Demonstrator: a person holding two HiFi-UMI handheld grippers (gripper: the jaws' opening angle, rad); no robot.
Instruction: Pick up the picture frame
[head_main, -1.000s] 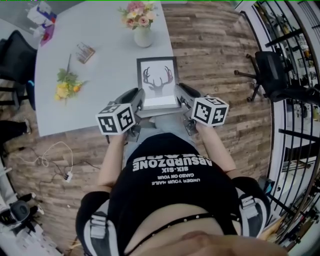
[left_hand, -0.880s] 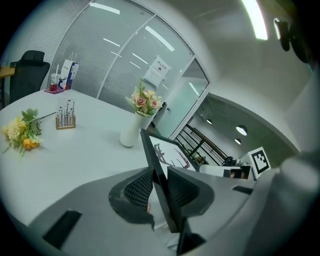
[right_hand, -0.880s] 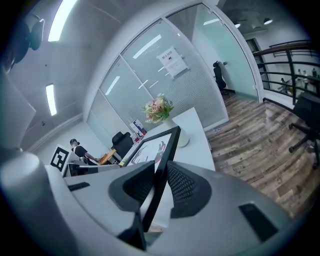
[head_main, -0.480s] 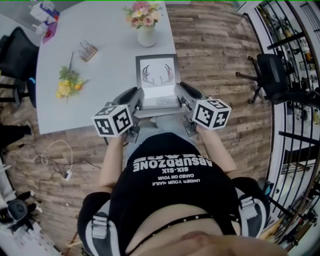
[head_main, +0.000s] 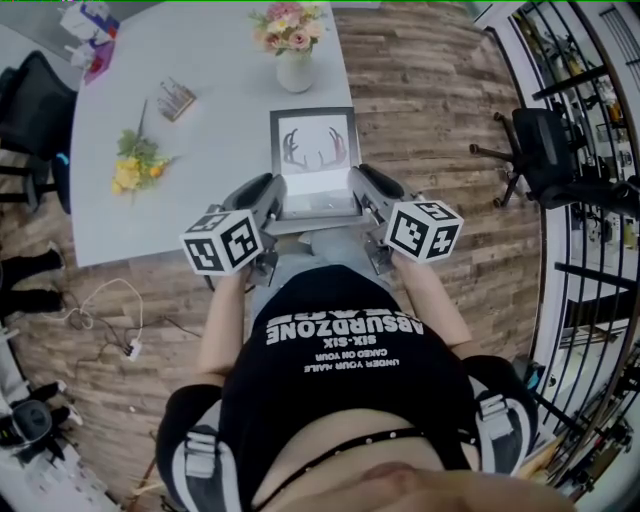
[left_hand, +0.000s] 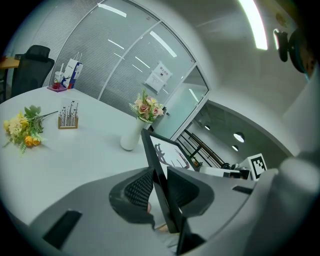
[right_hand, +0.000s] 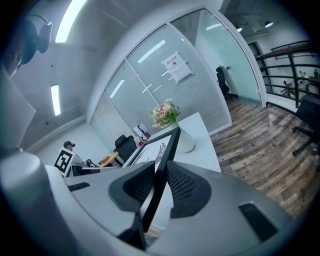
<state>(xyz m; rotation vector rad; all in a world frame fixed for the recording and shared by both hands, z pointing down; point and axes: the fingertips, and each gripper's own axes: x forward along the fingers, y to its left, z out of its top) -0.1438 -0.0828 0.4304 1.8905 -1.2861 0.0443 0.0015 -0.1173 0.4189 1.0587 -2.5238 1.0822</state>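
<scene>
The picture frame (head_main: 313, 150), black-rimmed with a deer-antler print, is held between my two grippers at the table's near right corner, and its far end tilts upward. My left gripper (head_main: 272, 197) is shut on its left rim. The left gripper view shows the thin black rim of the frame (left_hand: 151, 152) pinched between the ribbed pads of the left gripper (left_hand: 159, 187). My right gripper (head_main: 360, 187) is shut on the right rim. In the right gripper view the frame (right_hand: 170, 145) runs edge-on through the right gripper (right_hand: 159, 182).
The grey table (head_main: 210, 170) carries a white vase of flowers (head_main: 290, 55) just beyond the frame. A yellow flower bunch (head_main: 135, 167) and a small wooden holder (head_main: 174, 101) lie to the left. An office chair (head_main: 540, 140) stands on the wood floor at right, and a cable (head_main: 100, 310) lies lower left.
The frame has risen slightly and its far end sits a bit higher in the head view. Both grippers keep the same hold on its rims.
</scene>
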